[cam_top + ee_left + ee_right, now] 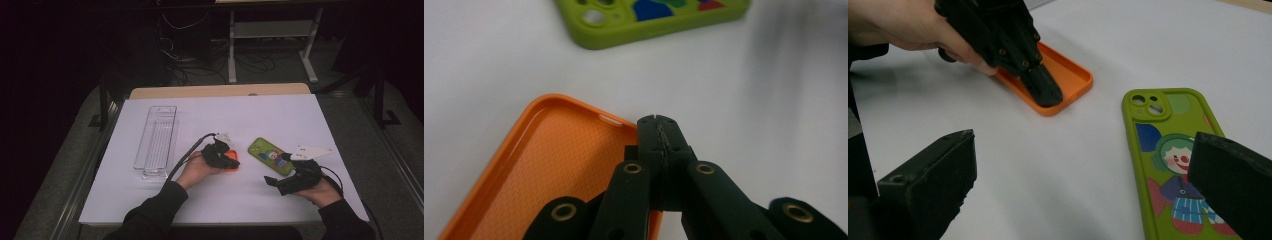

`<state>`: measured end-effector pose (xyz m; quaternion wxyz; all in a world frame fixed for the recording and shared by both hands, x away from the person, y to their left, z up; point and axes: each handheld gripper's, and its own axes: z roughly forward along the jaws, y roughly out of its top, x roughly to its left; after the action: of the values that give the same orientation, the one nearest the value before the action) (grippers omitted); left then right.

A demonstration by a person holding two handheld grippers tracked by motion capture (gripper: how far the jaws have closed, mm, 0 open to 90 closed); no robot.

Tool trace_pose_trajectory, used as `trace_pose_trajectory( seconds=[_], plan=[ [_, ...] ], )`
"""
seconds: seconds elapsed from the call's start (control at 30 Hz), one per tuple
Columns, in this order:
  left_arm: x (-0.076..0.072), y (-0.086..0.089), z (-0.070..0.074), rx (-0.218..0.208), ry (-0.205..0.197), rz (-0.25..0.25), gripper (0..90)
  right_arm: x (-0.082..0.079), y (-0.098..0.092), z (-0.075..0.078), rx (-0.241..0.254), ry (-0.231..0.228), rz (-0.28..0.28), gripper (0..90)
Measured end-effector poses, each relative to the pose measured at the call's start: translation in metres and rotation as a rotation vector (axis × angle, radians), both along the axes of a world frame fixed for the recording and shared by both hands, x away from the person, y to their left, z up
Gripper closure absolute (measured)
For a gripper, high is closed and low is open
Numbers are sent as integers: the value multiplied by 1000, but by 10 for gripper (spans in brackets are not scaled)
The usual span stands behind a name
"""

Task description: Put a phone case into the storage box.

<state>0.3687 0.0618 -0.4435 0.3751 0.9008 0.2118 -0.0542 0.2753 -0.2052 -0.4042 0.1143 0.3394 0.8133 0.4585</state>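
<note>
An orange phone case (234, 165) lies hollow side up on the white table top, near the middle. My left gripper (231, 160) leans down onto it. In the left gripper view its jaws (658, 127) are closed together along the side wall of the orange case (549, 165), by a corner. The right gripper view shows that left gripper (1045, 95) gripping the near wall of the orange case (1073, 75). A green phone case (270, 156) with a clown picture lies face down to the right. My right gripper (1083, 145) stands open low before the green case (1168, 150), touching nothing.
A clear plastic tray (156, 142) lies lengthwise at the left of the white sheet (260, 115). A strip of wooden table (220, 91) shows at the back. Beyond it are cables and a metal stand on the dark floor.
</note>
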Motion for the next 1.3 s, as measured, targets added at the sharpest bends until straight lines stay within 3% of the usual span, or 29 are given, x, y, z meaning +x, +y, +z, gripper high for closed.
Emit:
trace_pose_trajectory(
  seconds=[0.2,0.47,0.6,0.8,0.87,1.07,1.23,1.3],
  plan=[
    [-13,-9,1,15,2,-72,900,0,0,0,-1,0,1,0],
    [-29,-16,1,13,47,-116,900,0,0,0,-5,2,0,0],
    [-37,-17,2,31,53,-153,900,0,0,0,-4,7,-1,0],
    [-44,-15,2,38,60,-172,900,1,1,-1,-6,0,2,0],
    [-44,-14,2,44,50,-171,900,1,1,-1,-9,-4,4,0],
    [-41,8,23,-30,-37,-161,842,1,2,-1,-11,-2,8,0],
    [-43,38,39,-89,-86,-91,685,1,2,-1,-11,3,5,0],
    [-45,49,41,-88,-97,-73,633,2,2,-2,-15,-1,6,0]
  ],
)
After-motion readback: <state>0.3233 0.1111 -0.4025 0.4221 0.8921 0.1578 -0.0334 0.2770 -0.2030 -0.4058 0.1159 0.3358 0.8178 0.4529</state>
